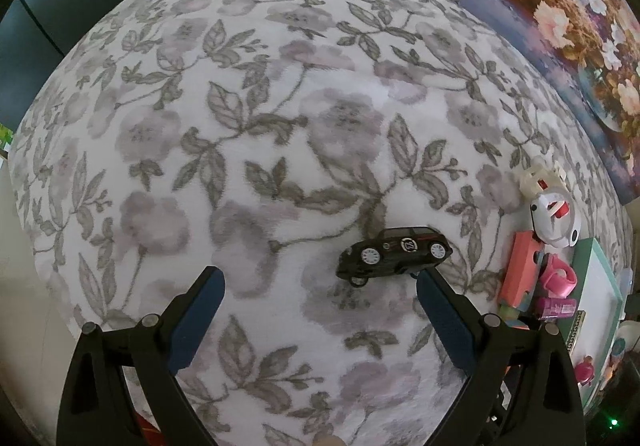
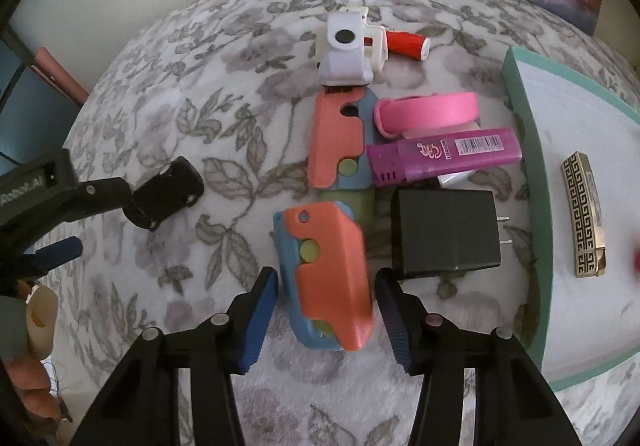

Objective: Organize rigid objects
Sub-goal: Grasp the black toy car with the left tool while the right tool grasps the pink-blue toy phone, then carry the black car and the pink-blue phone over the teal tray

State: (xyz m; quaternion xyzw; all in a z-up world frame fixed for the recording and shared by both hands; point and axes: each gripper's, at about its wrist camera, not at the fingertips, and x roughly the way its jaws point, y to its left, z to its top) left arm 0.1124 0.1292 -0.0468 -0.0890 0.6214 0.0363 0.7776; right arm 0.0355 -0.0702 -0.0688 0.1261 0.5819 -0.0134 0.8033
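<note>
In the right wrist view, an orange-and-blue toy piece point(image 2: 328, 278) lies lengthwise between the blue pads of my right gripper point(image 2: 326, 292), which touch both its sides. A matching orange-and-blue piece point(image 2: 340, 141) lies just beyond it. A black toy car point(image 1: 394, 256) lies on the flowered cloth point(image 1: 280, 105). My left gripper point(image 1: 320, 282) stands wide open, and its right fingertip point(image 1: 426, 280) is right by the car's rear. The car point(image 2: 166, 193) and the left gripper point(image 2: 106, 224) also show at the left of the right wrist view.
Beyond the toy lie a white-and-red tape dispenser point(image 2: 348, 49), a pink band point(image 2: 428, 111), a purple lighter point(image 2: 444, 155) and a black charger point(image 2: 446, 232). A teal-rimmed white tray point(image 2: 536, 205) on the right holds a gold patterned clip point(image 2: 586, 213). A flower painting point(image 1: 560, 45) leans behind.
</note>
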